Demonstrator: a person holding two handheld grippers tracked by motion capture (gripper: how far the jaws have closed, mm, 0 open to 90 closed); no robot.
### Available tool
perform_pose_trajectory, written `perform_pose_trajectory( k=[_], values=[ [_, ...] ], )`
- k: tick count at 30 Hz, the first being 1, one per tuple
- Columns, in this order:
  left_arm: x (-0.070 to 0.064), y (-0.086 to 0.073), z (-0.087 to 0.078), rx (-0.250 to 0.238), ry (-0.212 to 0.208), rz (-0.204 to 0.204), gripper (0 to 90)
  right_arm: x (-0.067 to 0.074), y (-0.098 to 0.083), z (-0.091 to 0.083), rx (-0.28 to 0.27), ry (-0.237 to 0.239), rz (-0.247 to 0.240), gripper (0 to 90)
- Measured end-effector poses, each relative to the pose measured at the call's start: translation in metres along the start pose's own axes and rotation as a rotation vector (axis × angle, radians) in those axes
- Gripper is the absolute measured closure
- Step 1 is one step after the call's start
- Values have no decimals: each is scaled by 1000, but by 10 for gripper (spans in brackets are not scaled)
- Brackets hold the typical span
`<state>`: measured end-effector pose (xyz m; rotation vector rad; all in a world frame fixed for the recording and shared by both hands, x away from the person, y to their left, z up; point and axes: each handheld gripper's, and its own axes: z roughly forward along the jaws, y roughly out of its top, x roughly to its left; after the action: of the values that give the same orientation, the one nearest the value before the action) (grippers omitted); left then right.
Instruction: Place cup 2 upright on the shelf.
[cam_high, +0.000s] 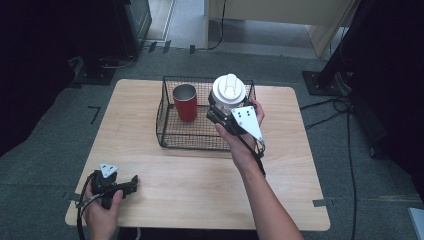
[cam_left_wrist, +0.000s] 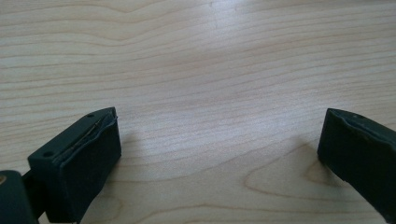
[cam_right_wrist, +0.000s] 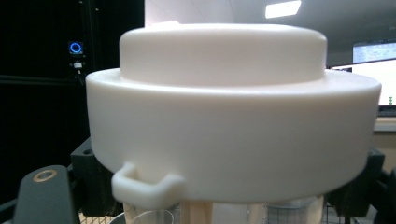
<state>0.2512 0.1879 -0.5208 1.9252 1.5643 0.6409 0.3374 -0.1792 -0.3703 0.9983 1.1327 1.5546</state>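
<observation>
High view: my right claw (cam_high: 224, 114) is up over the wire basket (cam_high: 167, 136), clamped on a clear cup w/ a white lid (cam_high: 229, 89). The lid sits just above and beyond my jaws, cup body between them; I'm gripping below the lid rim. Grey plate on top of the claw tilts toward me, cable trails down my forearm. A red cup (cam_high: 185, 102) stands upright inside the basket, to the left of my right claw, near but apart from the lidded cup. Whether the lidded cup's base touches the basket floor, can't tell. My left claw (cam_high: 134, 181) rests low on the wooden table (cam_high: 200, 185), near the front left corner, well apart from the basket and from my right claw. Jaws point toward the table's middle.

Left gripper view: left claw wide, both black pads spread w/ nothing between them but bare table (cam_left_wrist: 210, 70). Pads sit close over the wood.

Right gripper view: the white lid (cam_right_wrist: 229, 112) is right in front, just above my jaws, w/ a small white tab (cam_right_wrist: 147, 184) hanging off its near edge. Clear cup wall (cam_right_wrist: 285, 212) shows under the lid, between my jaws, which press in from both sides. So the right claw is narrow, holding the cup. Basket mesh shows below, blurred.
</observation>
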Motion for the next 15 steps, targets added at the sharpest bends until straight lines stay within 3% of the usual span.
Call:
perform_pose_trajectory(
  k=[15],
  values=[
    [0, 0, 0, 0, 0, 0, 0, -7, -43, 37, 94, -31, -8, 158]
  ],
)
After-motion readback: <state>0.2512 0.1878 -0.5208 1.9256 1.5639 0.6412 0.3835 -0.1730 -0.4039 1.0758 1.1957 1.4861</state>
